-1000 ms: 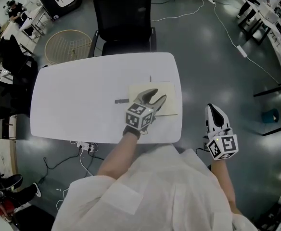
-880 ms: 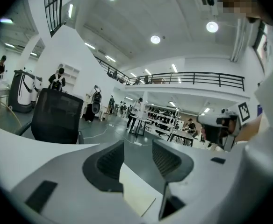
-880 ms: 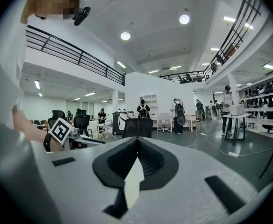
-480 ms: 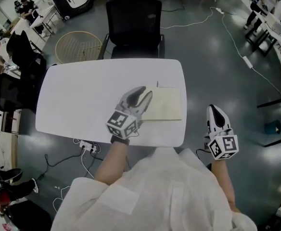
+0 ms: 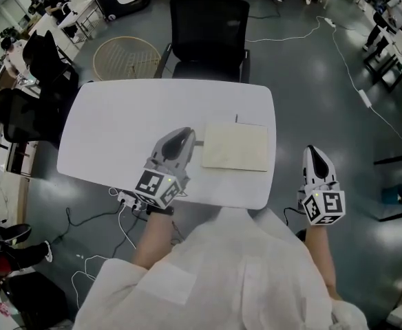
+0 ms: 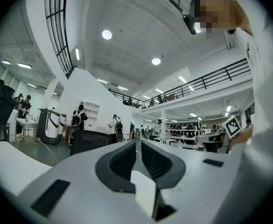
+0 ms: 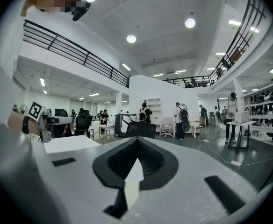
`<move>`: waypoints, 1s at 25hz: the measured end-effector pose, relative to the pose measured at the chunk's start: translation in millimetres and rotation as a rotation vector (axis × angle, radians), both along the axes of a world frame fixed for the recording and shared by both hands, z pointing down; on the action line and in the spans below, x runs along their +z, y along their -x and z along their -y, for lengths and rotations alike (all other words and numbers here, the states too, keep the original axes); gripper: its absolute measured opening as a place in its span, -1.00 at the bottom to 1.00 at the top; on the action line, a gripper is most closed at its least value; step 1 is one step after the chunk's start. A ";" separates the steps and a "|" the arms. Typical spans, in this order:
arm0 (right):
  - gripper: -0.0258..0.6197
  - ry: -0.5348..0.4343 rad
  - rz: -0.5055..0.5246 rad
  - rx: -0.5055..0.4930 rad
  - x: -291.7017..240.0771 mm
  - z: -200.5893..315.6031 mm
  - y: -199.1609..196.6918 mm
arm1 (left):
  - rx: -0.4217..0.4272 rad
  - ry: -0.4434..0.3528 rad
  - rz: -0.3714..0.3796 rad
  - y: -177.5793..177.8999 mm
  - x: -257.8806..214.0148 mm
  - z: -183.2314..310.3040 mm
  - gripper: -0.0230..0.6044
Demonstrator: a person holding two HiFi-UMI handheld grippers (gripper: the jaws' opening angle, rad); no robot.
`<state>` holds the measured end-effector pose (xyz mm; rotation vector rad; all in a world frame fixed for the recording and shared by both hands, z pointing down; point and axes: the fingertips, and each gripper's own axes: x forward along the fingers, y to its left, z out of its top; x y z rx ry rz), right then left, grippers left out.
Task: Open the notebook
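Note:
A cream notebook (image 5: 235,146) lies flat on the right half of the white table (image 5: 118,129). From here I cannot tell whether it is open or closed. My left gripper (image 5: 180,135) hovers over the table just left of the notebook, apart from it. Its jaws are closing to a thin slit, and the left gripper view shows nothing between them (image 6: 137,143). My right gripper (image 5: 314,151) hangs off the table's right edge over the floor. It is shut and empty (image 7: 137,141). Both gripper views look out level across the hall, so neither shows the notebook.
A black office chair (image 5: 210,29) stands at the table's far side, with a round wire basket (image 5: 127,58) to its left. A power strip with cables (image 5: 129,199) lies under the near edge. Desks and people fill the far left, and a cable (image 5: 352,74) runs across the floor on the right.
My left gripper pulled back from over the notebook to the left and nearer to me, and its wide-open jaws came together. The right gripper kept its place.

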<state>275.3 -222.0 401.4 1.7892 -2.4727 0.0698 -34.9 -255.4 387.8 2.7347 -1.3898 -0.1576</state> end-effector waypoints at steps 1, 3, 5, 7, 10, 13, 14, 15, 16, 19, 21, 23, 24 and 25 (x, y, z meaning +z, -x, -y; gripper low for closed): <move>-0.92 -0.003 -0.007 0.000 -2.3 0.9 1.0 | -0.010 -0.002 -0.008 4.8 -1.9 -1.9 -0.81; -0.92 -0.009 -0.011 -0.004 -6.3 2.2 3.2 | -0.024 -0.004 -0.011 11.9 -4.1 -4.8 -0.81; -0.92 -0.011 -0.010 -0.008 -7.7 2.4 4.9 | -0.031 -0.006 -0.006 15.9 -3.5 -7.2 -0.80; -0.92 -0.011 -0.011 -0.012 -7.2 1.8 5.7 | -0.036 -0.008 -0.004 17.1 -2.4 -9.0 -0.80; -0.92 -0.010 -0.019 -0.014 -6.4 -0.1 7.0 | -0.041 -0.012 -0.011 18.5 -3.3 -10.5 -0.80; -0.92 -0.010 -0.020 -0.009 -6.2 -1.6 8.2 | -0.040 -0.020 -0.017 21.2 -5.3 -10.7 -0.80; -0.92 -0.010 -0.021 -0.006 -6.4 -2.1 8.0 | -0.038 -0.023 -0.017 21.5 -6.0 -10.8 -0.80; -0.92 -0.010 -0.023 -0.004 -6.9 -2.6 7.8 | -0.036 -0.025 -0.015 21.2 -7.0 -11.0 -0.80; -0.92 -0.010 -0.025 -0.003 -7.6 -3.2 7.8 | -0.032 -0.028 -0.014 20.5 -8.0 -11.3 -0.80; -0.92 -0.007 -0.029 -0.004 -7.6 -5.4 8.4 | -0.025 -0.032 -0.014 17.3 -9.7 -12.5 -0.80; -0.92 -0.005 -0.031 -0.005 -6.5 -6.4 7.9 | -0.020 -0.034 -0.017 15.1 -10.2 -12.3 -0.80; -0.92 -0.005 -0.033 -0.004 -6.8 -6.6 7.5 | -0.015 -0.037 -0.021 13.1 -11.5 -11.7 -0.80; -0.92 -0.005 -0.034 -0.004 -7.3 -6.6 7.5 | -0.011 -0.039 -0.023 12.3 -12.4 -11.3 -0.80; -0.92 -0.005 -0.035 -0.003 -7.8 -6.5 7.5 | -0.008 -0.041 -0.024 11.5 -13.4 -11.0 -0.80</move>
